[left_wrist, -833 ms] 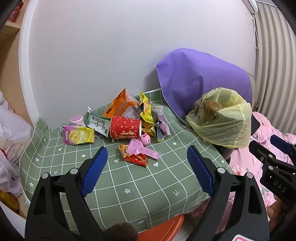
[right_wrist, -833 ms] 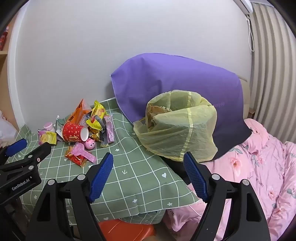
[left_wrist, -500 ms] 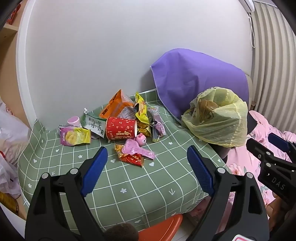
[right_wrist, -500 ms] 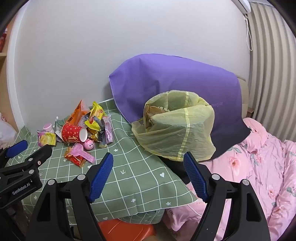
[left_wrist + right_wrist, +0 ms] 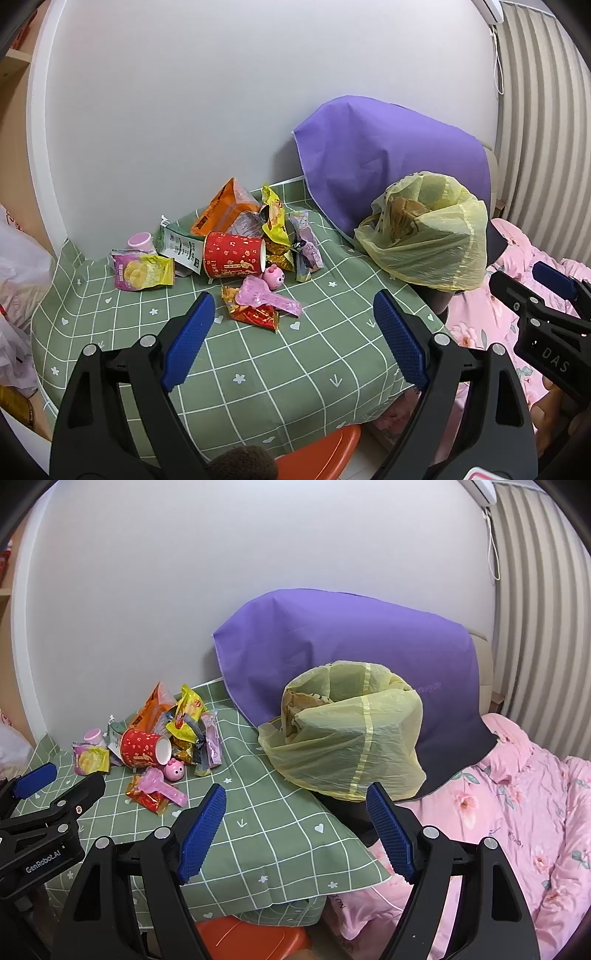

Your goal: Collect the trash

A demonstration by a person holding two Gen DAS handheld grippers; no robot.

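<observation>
Both claws, left claw (image 5: 293,334) and right claw (image 5: 295,829), have backed off slightly and stay wide apart, empty. The trash pile (image 5: 236,258) lies untouched on the bench (image 5: 258,369), beside the yellow bag (image 5: 424,240); collecting has not begun.

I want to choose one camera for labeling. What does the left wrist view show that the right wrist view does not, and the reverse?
Only the left wrist view shows the white plastic bags at the far left. Only the right wrist view shows the wide stretch of pink floral quilt. Both show the trash pile with the red paper cup, the yellow bag, the purple cloth, and both grippers open and empty: left gripper, right gripper.
</observation>
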